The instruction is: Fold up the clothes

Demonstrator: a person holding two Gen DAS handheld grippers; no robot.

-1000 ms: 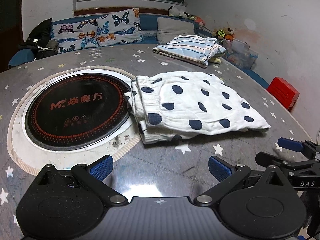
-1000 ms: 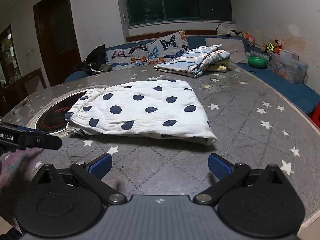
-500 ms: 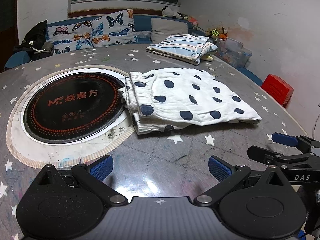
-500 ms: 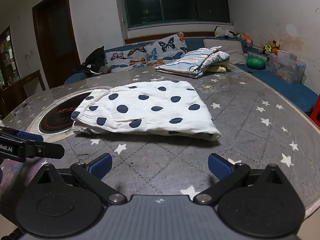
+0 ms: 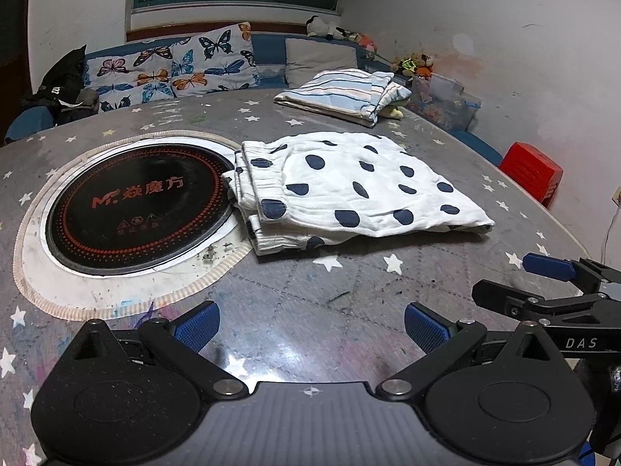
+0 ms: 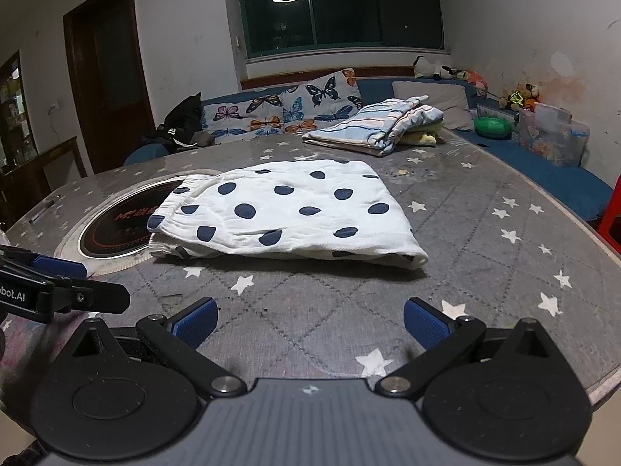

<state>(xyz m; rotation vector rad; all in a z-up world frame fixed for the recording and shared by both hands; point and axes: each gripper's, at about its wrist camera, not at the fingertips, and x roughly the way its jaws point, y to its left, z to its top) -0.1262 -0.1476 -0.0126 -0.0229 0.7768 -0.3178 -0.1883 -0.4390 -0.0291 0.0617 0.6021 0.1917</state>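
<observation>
A white garment with dark blue dots (image 5: 349, 190) lies folded on the grey star-patterned table; it also shows in the right wrist view (image 6: 287, 213). My left gripper (image 5: 310, 326) is open and empty, low over the table in front of the garment. My right gripper (image 6: 308, 320) is open and empty, also short of the garment's near edge. The right gripper shows at the right of the left wrist view (image 5: 551, 283). The left gripper shows at the left of the right wrist view (image 6: 58, 279).
A black round cooktop (image 5: 136, 206) is set into the table left of the garment. A folded striped stack (image 5: 345, 93) lies at the far side. Butterfly pillows (image 5: 170, 70), a blue bench and a red stool (image 5: 531, 171) stand beyond the table.
Both grippers have drawn back from the garment toward the table's near edge. The folded garment has not moved.
</observation>
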